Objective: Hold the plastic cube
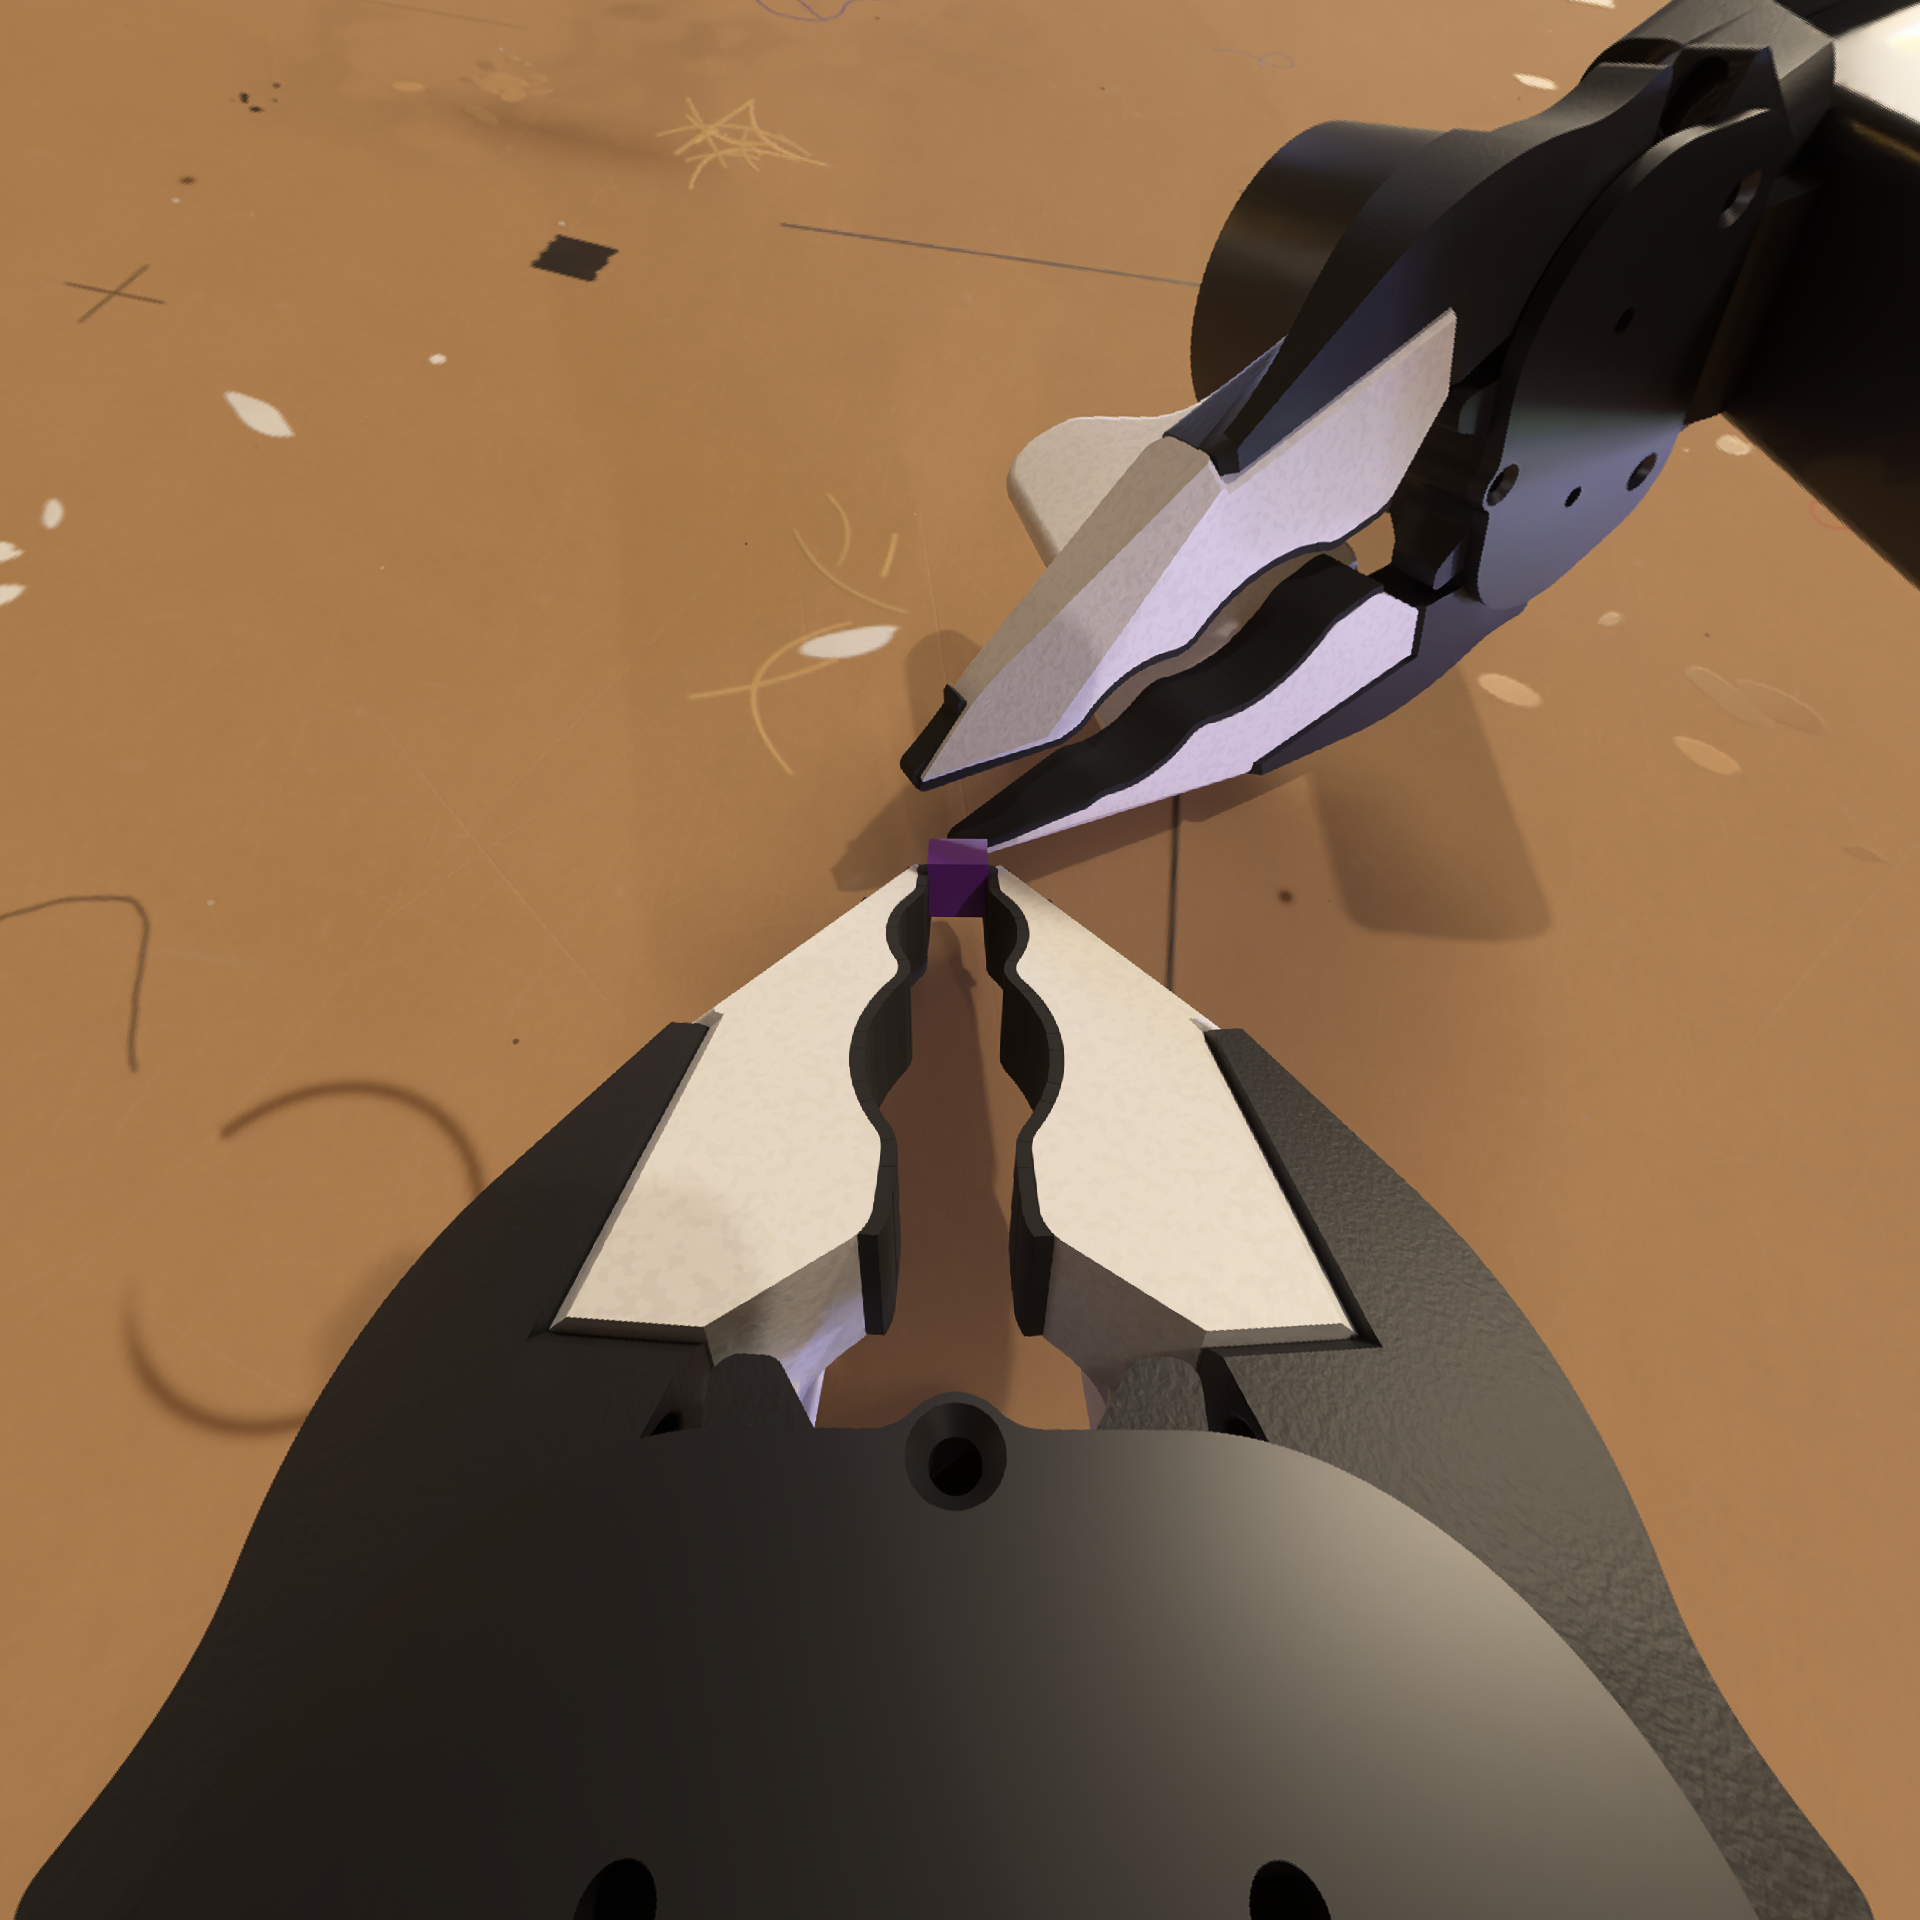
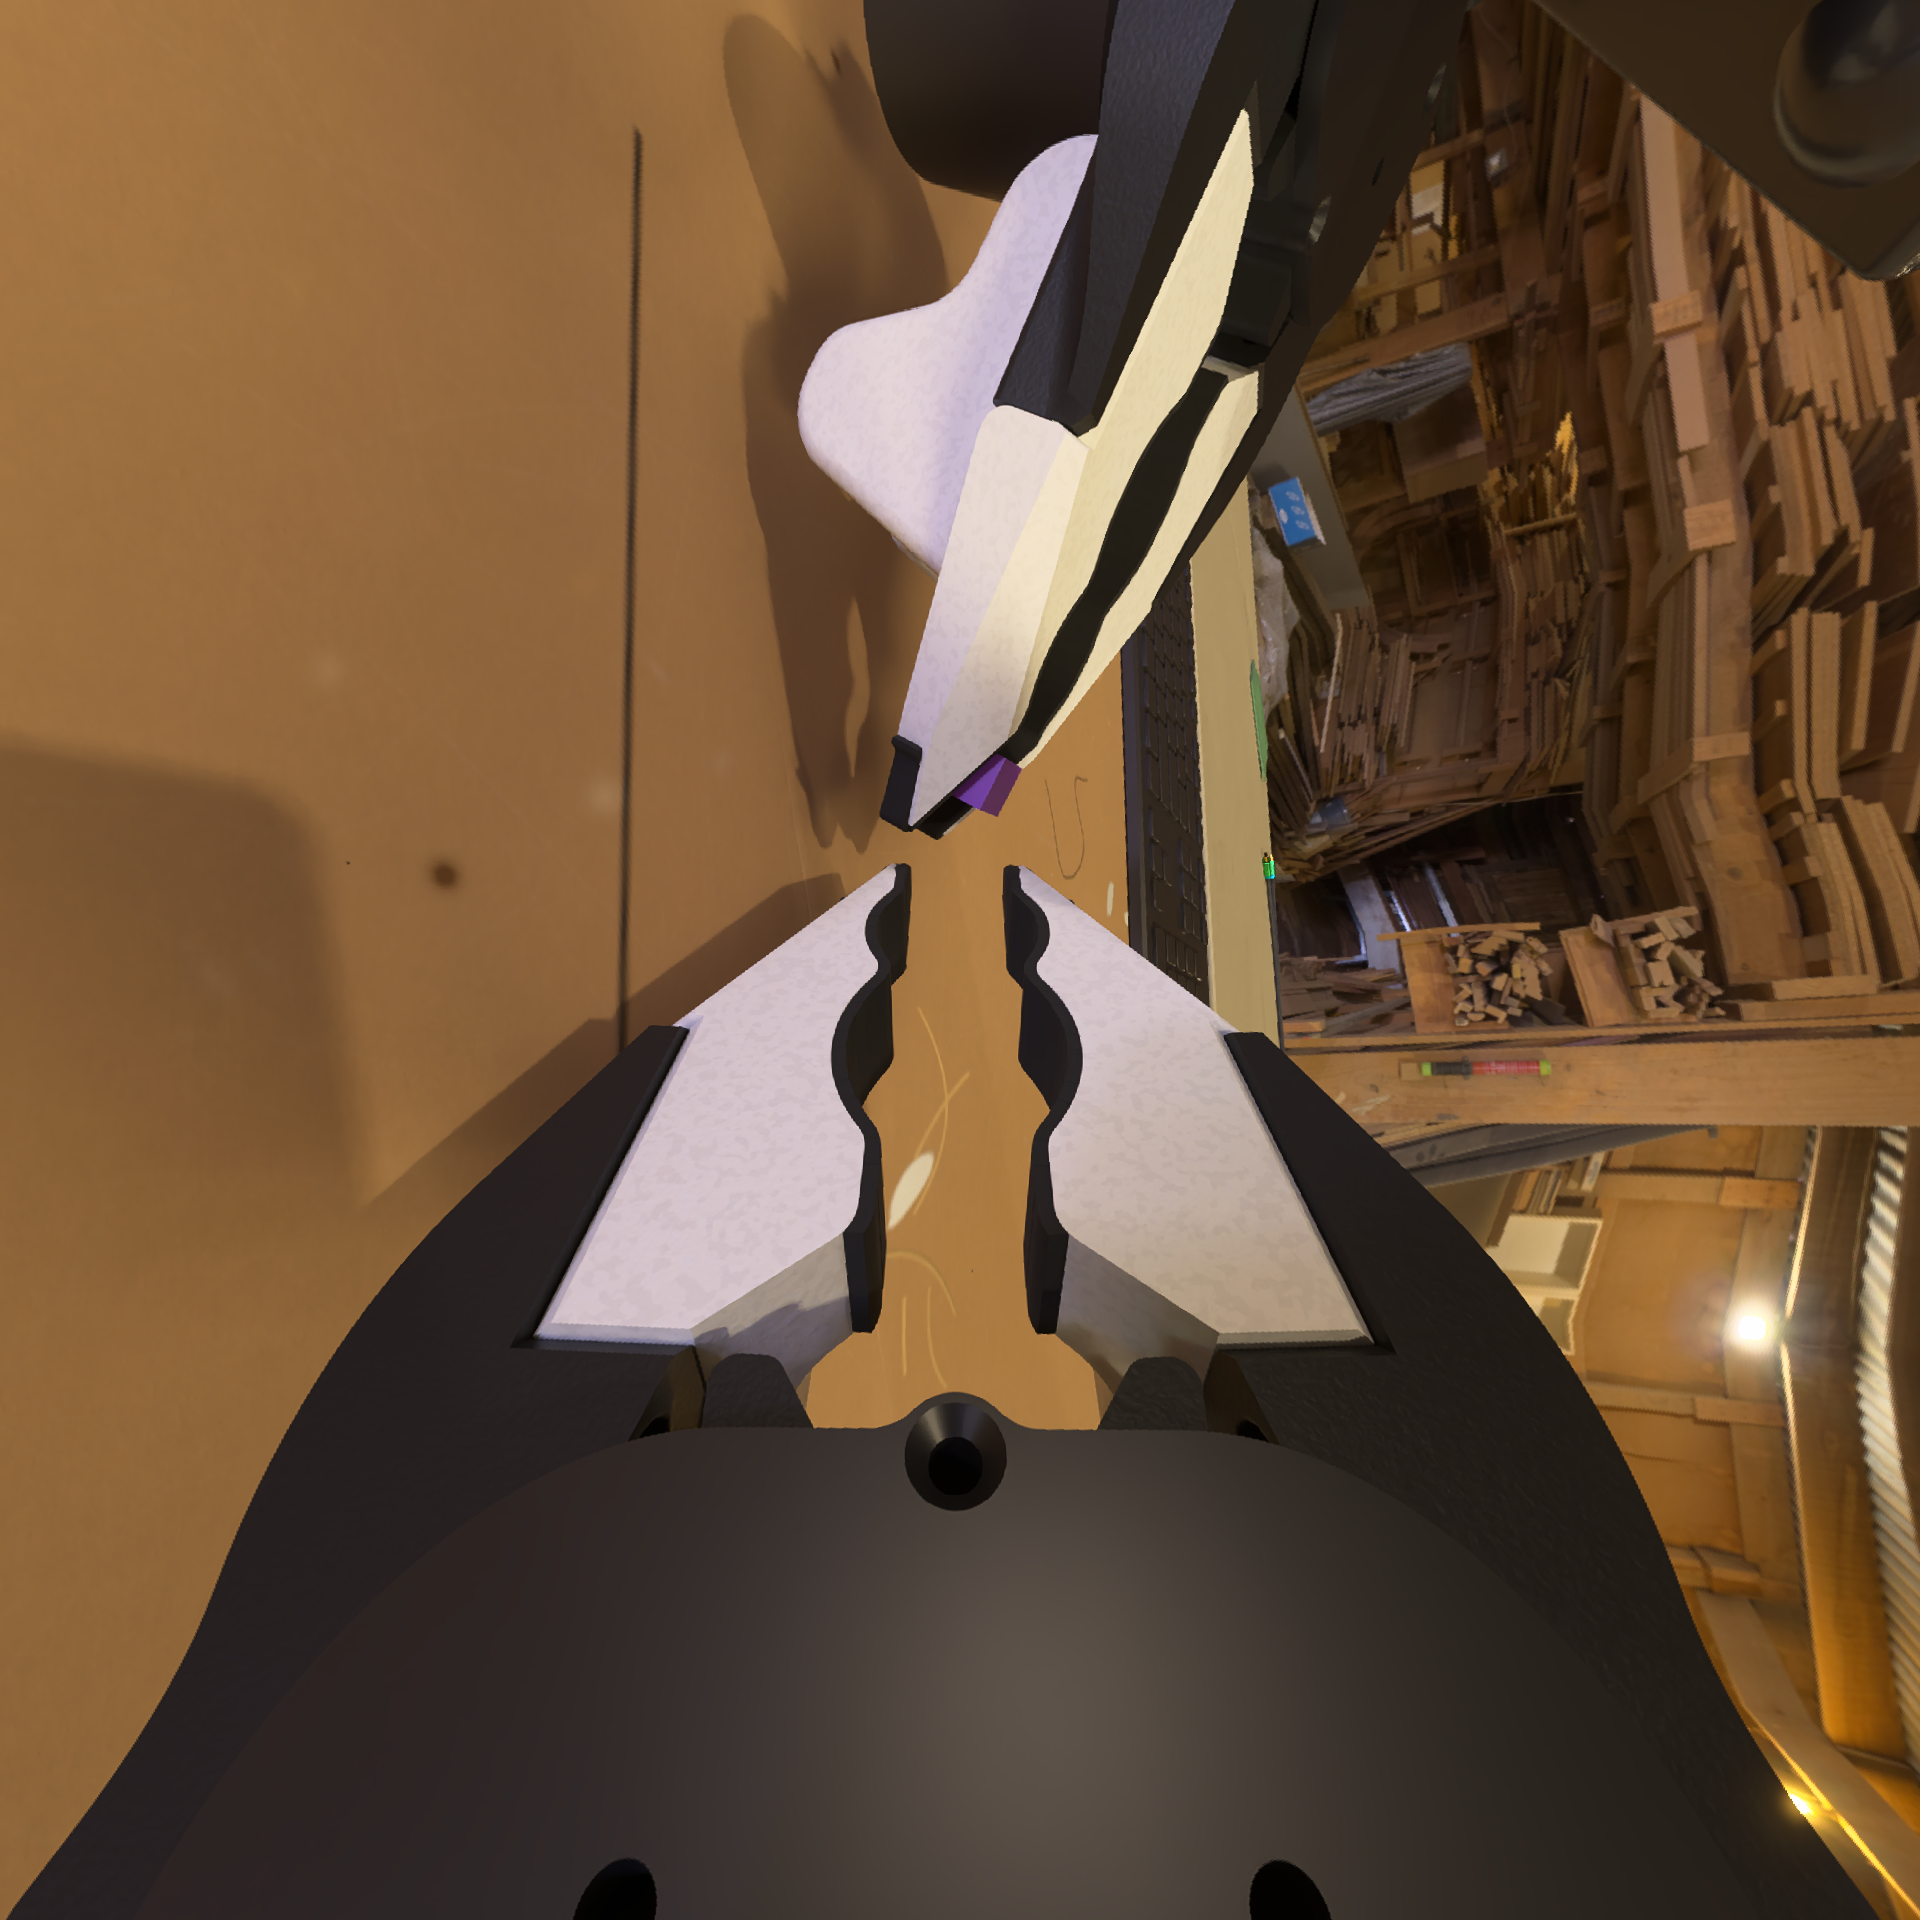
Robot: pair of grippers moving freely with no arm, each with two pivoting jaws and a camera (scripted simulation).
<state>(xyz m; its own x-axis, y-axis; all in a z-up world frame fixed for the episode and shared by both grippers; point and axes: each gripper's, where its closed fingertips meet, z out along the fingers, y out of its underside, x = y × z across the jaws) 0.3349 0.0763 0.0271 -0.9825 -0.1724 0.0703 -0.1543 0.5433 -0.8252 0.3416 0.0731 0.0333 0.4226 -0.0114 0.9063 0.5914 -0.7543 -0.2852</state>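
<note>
A small purple plastic cube (image 1: 957, 890) is pinched between the tips of my left gripper (image 1: 957, 883), which is shut on it just above the brown tabletop (image 1: 416, 675). My right gripper (image 1: 940, 802) comes in from the upper right, its lower fingertip right by the cube's top corner. In the right wrist view my right gripper (image 2: 956, 878) is open with nothing between its fingers. The left gripper (image 2: 951, 805) shows ahead of it, holding the cube (image 2: 987, 787) at its tip, slightly beyond and right of my right fingertips.
The tabletop bears scratches, pale flecks and a black square patch (image 1: 574, 257). In the right wrist view a dark keyboard-like slab (image 2: 1169, 790) lies near the table's edge (image 2: 1231, 727), with stacked timber (image 2: 1714, 520) beyond.
</note>
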